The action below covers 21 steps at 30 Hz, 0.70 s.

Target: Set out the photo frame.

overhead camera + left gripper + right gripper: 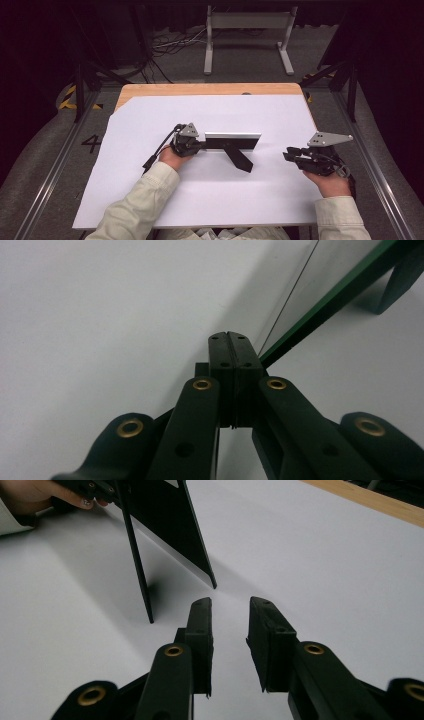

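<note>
White paper-covered table [150,200], left gripper [199,145] pinching the photo frame [232,141] edge, right gripper [290,154] at 3 o'clock empty, half-open; frame could easily tip.

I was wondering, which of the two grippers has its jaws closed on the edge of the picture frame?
The left gripper: its jaws are pressed together at the left end of the standing picture frame. The right gripper rests apart on the white sheet, its jaws parted and empty.
</note>
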### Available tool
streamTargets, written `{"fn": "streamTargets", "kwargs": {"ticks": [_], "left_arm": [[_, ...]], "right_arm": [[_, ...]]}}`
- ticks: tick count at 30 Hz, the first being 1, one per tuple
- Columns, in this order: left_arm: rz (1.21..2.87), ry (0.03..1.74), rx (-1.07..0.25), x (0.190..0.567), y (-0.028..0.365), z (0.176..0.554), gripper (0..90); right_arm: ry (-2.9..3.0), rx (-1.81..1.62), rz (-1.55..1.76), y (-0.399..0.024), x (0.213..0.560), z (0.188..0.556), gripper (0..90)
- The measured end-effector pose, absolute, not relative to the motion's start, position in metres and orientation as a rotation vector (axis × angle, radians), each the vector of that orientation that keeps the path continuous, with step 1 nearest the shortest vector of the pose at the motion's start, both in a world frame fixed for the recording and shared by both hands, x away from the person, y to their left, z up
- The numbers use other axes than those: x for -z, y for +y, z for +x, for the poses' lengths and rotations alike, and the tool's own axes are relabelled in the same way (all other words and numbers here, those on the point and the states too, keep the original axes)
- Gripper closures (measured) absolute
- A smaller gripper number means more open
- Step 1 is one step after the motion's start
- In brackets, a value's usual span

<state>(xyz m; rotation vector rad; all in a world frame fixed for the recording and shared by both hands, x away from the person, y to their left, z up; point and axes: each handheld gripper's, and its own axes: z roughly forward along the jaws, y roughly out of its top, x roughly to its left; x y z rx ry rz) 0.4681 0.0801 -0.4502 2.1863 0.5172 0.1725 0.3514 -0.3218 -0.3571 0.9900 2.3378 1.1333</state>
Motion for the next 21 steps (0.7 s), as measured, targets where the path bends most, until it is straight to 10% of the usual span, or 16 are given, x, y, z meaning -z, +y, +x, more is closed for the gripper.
{"fn": "streamTargets", "kwargs": {"ticks": [21], "left_arm": [[2.283,0.341,-0.046,0.440,0.076,0.452,90.0]], "right_arm": [[2.338,-1.142,0.987,-0.322,0.354,0.353,70.1]]}}
